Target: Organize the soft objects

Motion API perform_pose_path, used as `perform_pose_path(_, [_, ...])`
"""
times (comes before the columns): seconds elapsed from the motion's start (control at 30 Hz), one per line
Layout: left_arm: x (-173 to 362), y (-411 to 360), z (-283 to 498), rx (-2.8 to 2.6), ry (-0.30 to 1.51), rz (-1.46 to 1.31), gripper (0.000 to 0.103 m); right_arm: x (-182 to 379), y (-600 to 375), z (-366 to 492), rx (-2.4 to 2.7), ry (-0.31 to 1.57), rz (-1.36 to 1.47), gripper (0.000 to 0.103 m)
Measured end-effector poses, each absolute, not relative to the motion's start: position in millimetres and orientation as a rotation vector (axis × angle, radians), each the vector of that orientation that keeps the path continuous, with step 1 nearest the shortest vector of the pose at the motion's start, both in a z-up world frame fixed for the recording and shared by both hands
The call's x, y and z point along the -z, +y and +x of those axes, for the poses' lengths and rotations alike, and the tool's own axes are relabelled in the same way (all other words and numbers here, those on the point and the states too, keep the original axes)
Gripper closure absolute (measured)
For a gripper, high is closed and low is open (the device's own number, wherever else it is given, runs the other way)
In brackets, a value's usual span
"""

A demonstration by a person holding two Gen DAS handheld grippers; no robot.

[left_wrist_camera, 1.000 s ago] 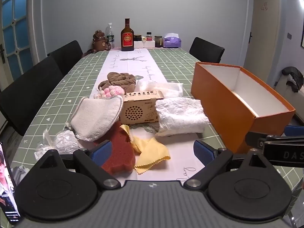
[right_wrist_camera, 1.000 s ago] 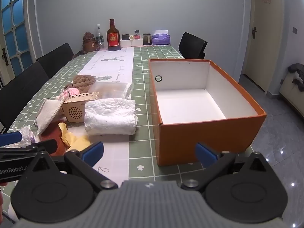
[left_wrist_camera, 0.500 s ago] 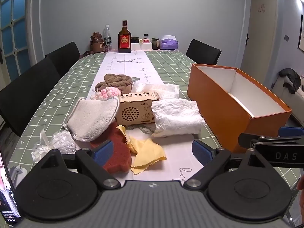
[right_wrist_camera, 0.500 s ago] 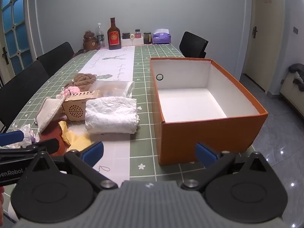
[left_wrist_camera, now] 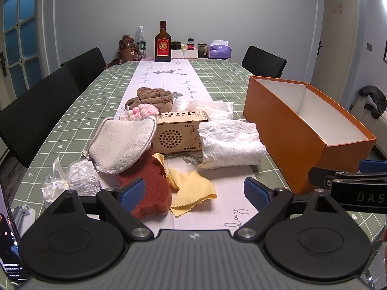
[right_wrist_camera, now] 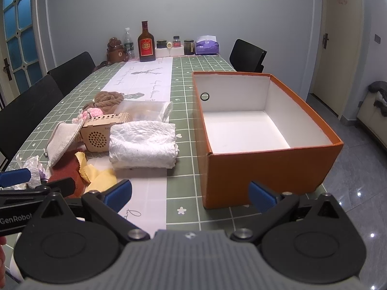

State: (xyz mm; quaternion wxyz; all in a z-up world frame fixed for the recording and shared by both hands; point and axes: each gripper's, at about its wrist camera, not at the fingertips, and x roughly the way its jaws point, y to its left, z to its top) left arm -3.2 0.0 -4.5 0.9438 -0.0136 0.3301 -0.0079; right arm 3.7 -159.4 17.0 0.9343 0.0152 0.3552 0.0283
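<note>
While both claws hang open, little seems changed since before.

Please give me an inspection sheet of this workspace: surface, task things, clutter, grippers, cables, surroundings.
Surface: table with green checked cloth and white runner.
Task things: white towel, grey pouch, red sponge, yellow cloth, brown rope, pink knit, plastic bag, crumpled wrap; orange box empty.
Clutter: wooden radio among the soft things; bottles, jars and tissue box at the far end.
Grippers: left gripper open, empty; right gripper open, empty.
Cables: nothing seen.
Surroundings: black chairs, doors, grey wall.
</note>
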Motion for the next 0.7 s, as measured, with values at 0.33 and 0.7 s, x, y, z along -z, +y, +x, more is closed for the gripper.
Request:
perform_pose_path(0.33, [5.0,1.1,-3.4,0.009,0.672,-0.033,0.0,-15.8,-159.2,3.9,-0.057,0.727,0.032,0.002])
perform_pose_path(0.7, [5.6,2.6,-3.4,0.004,0.675,-0.036,0.0,-13.0,-157.3,4.7,-0.058,0.729,0.027,0.003])
